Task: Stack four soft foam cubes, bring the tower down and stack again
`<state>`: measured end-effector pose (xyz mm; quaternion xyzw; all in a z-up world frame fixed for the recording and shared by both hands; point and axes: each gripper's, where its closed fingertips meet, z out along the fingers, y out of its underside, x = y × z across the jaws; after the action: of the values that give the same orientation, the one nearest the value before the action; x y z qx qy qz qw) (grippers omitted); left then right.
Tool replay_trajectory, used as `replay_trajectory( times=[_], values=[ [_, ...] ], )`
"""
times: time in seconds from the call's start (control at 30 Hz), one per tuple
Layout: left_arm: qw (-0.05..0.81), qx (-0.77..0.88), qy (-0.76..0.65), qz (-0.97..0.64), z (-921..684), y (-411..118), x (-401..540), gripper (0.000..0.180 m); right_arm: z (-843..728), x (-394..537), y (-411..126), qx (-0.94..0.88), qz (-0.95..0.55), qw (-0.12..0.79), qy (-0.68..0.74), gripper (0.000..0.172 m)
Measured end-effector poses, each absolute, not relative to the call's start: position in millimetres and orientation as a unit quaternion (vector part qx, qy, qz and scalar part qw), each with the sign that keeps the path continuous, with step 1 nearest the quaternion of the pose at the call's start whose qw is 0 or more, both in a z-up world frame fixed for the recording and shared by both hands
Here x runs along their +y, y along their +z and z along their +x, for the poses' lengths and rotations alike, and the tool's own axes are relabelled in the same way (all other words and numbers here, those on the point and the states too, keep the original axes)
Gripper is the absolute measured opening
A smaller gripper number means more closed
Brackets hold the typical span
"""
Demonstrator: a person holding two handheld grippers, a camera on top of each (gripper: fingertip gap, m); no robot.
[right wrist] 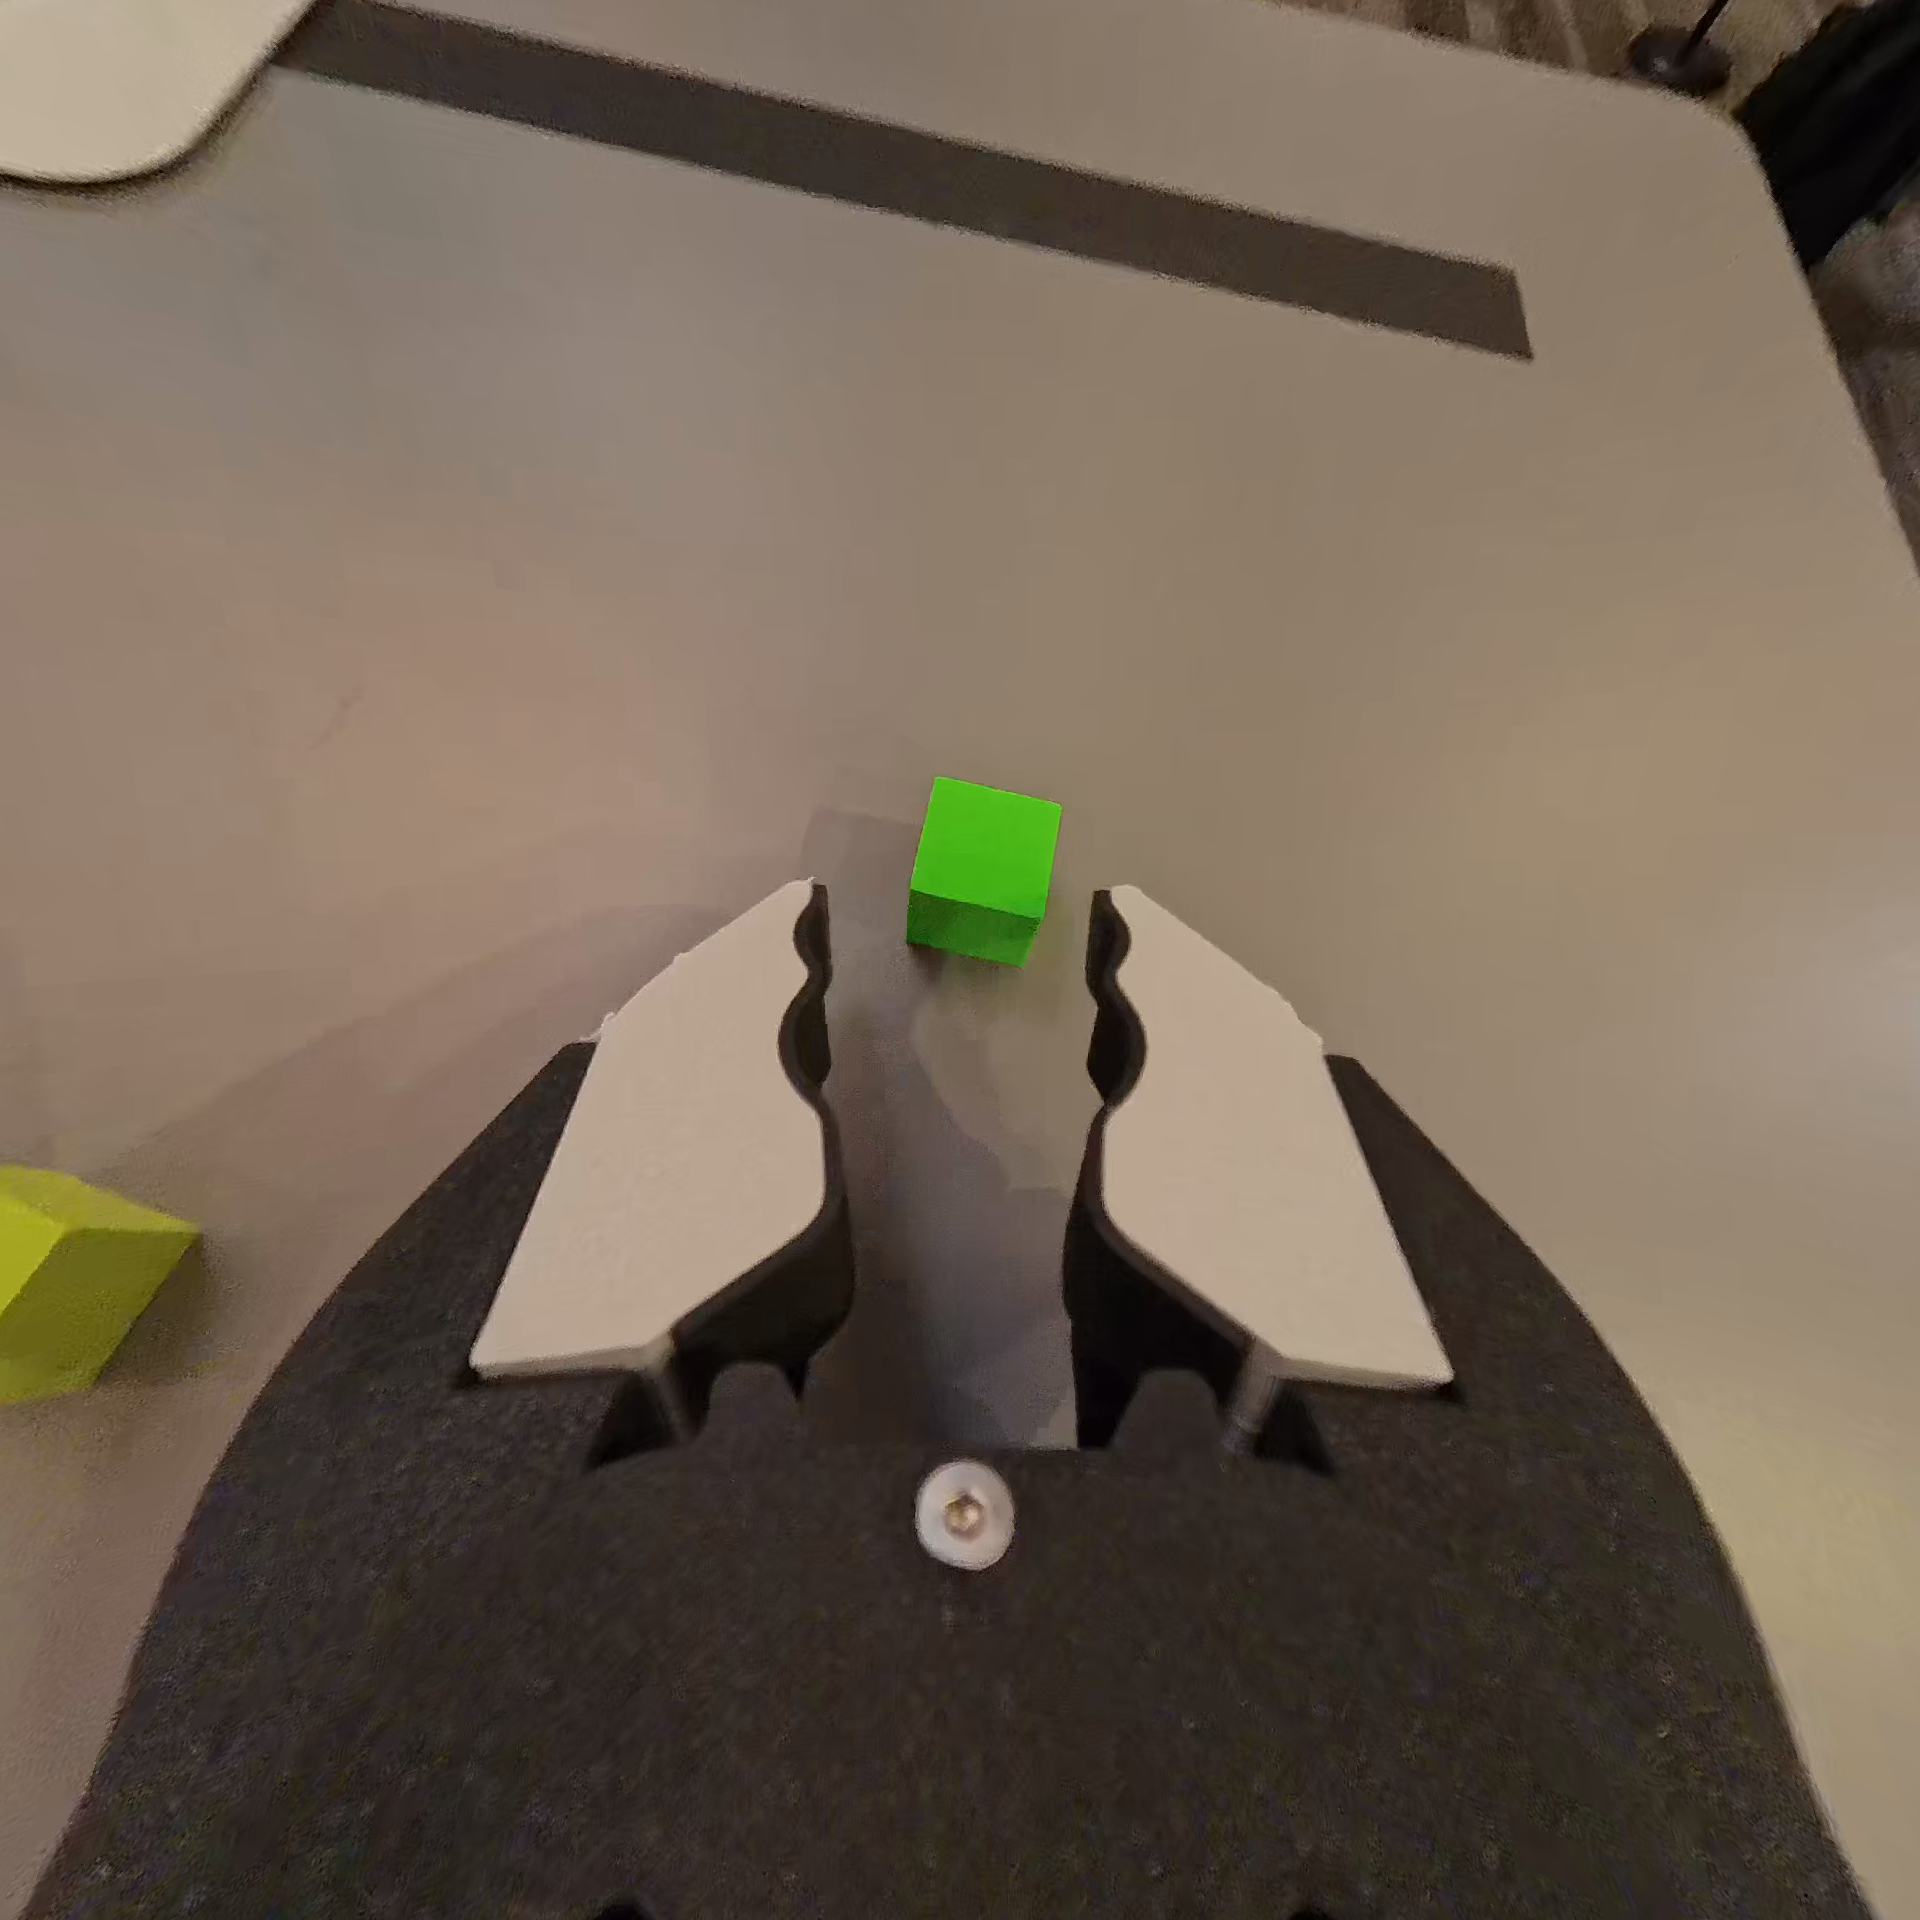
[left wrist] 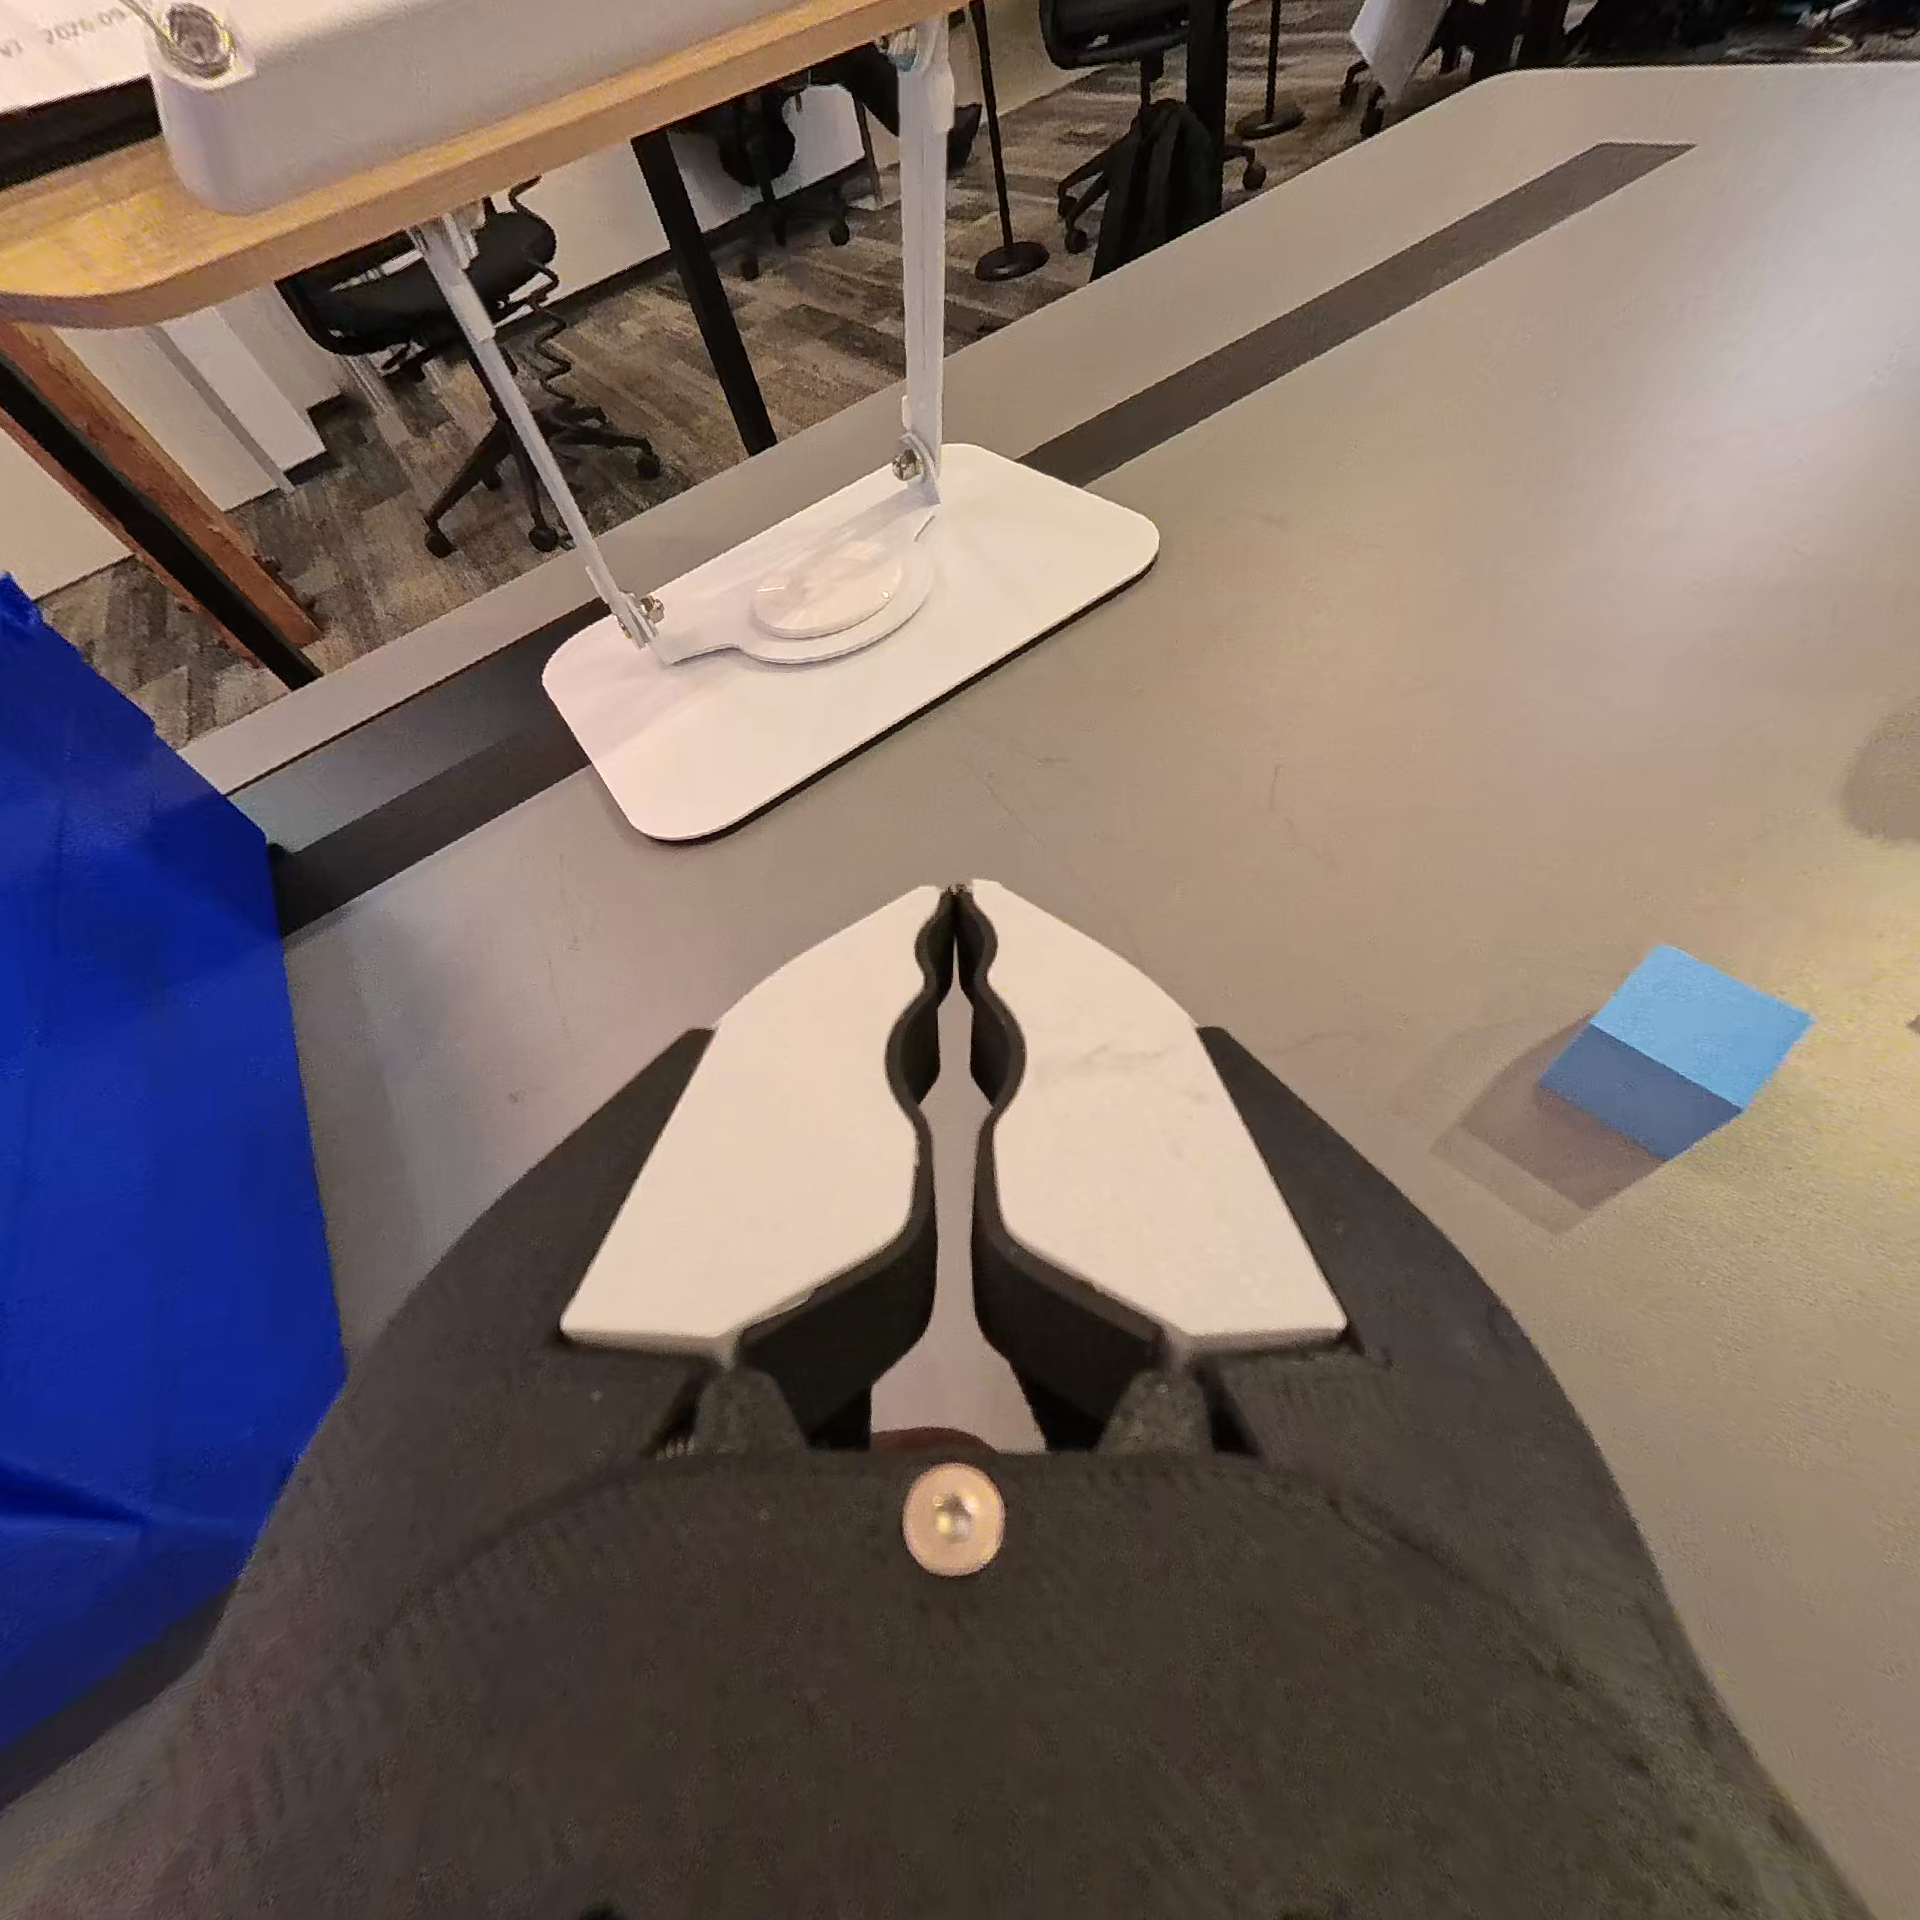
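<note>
**Right claw lining up on the green cube**

The right gripper [right wrist: 956,904] hangs above the grey tabletop [right wrist: 1351,675] with its fingers spread, nothing between them, aimed at the small bright-green foam cube [right wrist: 982,868] lying just past its tips, probably for a straight grab. The left gripper [left wrist: 957,891] is pinched together with nothing in it, parked well clear. The blue foam cube [left wrist: 1673,1049] and yellow-green foam cube [right wrist: 73,1278] sit apart, no tower yet.

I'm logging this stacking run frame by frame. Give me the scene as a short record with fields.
table: grey, dark strip across the far side
cubes seen: green cube, blue cube, yellow-green cube
stack: none, cubes lie apart
left gripper: shut, holds nothing
right gripper: open, aimed at green cube, not touching it
other: white stand, blue bag
</note>
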<state>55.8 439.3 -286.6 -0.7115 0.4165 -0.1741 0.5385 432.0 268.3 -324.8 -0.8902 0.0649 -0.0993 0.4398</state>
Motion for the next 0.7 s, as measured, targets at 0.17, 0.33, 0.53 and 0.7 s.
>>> replay_trajectory(
  times=[0.17,0.33,0.53,0.7],
  values=[
    [0.535,0.410,-0.181,-0.716,55,-288,440,0.000,438,277,-340,0.081,-0.913,0.388,-0.094,0.043],
    [0.535,0.411,-0.180,-0.716,55,-288,440,0.000,429,286,-335,0.054,-0.910,0.402,-0.084,0.027],
    [0.536,0.404,-0.189,-0.717,56,-286,442,0.000,332,312,-285,-0.119,-0.874,0.470,0.021,0.027],
    [0.535,0.402,-0.193,-0.718,56,-286,442,0.000,224,322,-259,-0.327,-0.824,0.455,0.076,0.027]
  ],
)
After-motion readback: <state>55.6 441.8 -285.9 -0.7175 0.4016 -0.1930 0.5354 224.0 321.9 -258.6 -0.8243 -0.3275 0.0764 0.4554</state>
